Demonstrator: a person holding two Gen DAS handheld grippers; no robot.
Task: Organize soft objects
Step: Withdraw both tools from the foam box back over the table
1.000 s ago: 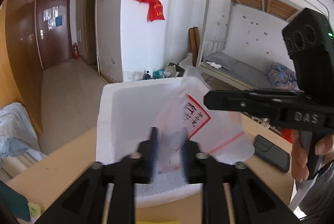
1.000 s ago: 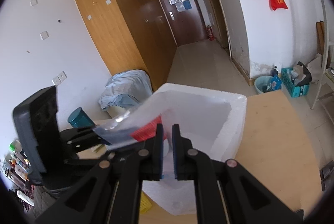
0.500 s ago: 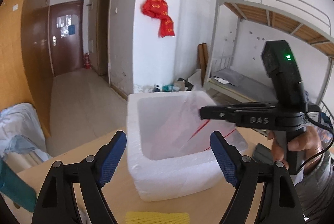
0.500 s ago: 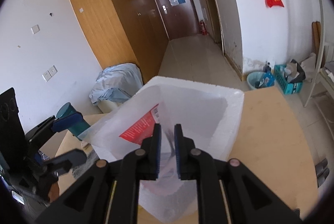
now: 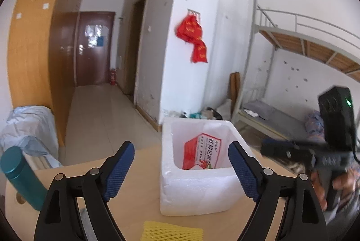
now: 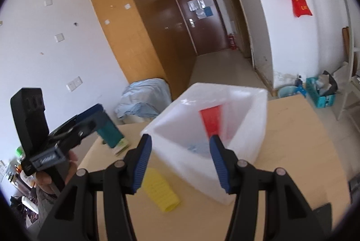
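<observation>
A white foam box (image 5: 198, 193) stands open on the light wooden table (image 5: 139, 173), and inside it lies a clear plastic bag with a red printed label (image 5: 201, 154), leaning against the box's far inner wall; in the right wrist view the same bag (image 6: 212, 121) shows as a red patch against the white interior, somewhat blurred. The left gripper (image 5: 181, 170) hangs back from the box with its blue-padded jaws spread wide and nothing between them; they have just been opening further, and the box's near wall sits framed in the gap without touching either pad. The right gripper (image 6: 178, 161) hovers just over the near rim of the box (image 6: 225, 173), its jaws also parted and released, having just been opening; the bag lies beyond the pads and is not pinched by them. A yellow foam net sleeve (image 6: 160, 192) lies on the table just in front of the box, on the left in the right wrist view, and its edge (image 5: 173, 230) shows at the bottom of the left wrist view. A teal bottle (image 5: 21, 178) stands at the table's left corner. From the left wrist view the right gripper's black body (image 5: 324, 151) is seen at the right, held in a hand (image 5: 342, 184); from the right wrist view the left gripper (image 6: 67, 128) is held by a hand (image 6: 56, 175) at the left. A red cloth (image 5: 193, 38) hangs on the white wall behind.
</observation>
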